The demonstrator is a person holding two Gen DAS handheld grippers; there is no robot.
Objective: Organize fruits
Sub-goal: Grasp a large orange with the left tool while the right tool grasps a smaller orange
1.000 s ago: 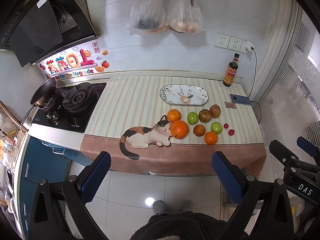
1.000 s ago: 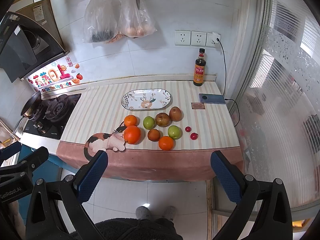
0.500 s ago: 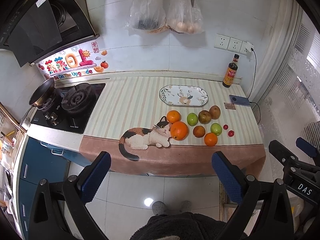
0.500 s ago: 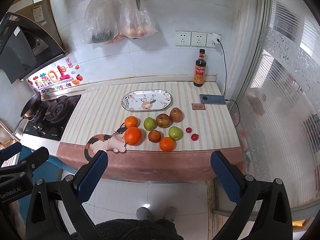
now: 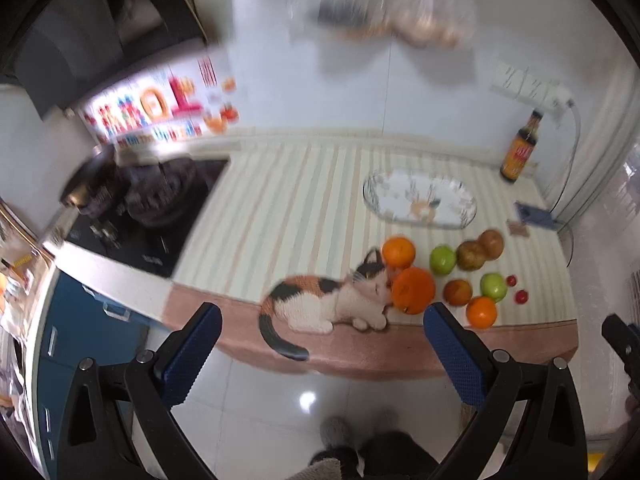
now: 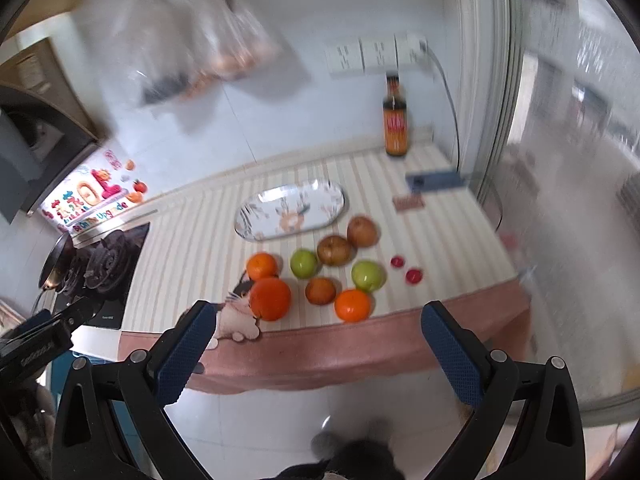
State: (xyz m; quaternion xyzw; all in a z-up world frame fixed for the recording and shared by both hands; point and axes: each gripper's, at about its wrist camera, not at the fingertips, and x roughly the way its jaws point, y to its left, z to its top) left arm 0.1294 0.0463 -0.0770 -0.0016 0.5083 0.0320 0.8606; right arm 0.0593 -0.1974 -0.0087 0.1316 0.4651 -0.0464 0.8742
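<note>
Orange, green and brown fruits sit in a bunch near the front edge of the counter, just this side of the empty plate. Both my tools hang out in front of them, not touching. My right gripper is wide open, holding nothing. My left gripper is too. The fruits lie straight ahead of my right one, so it is nearer.

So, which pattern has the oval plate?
White plate with leaf sprigs and an orange deer; clearest in right wrist view.
</note>
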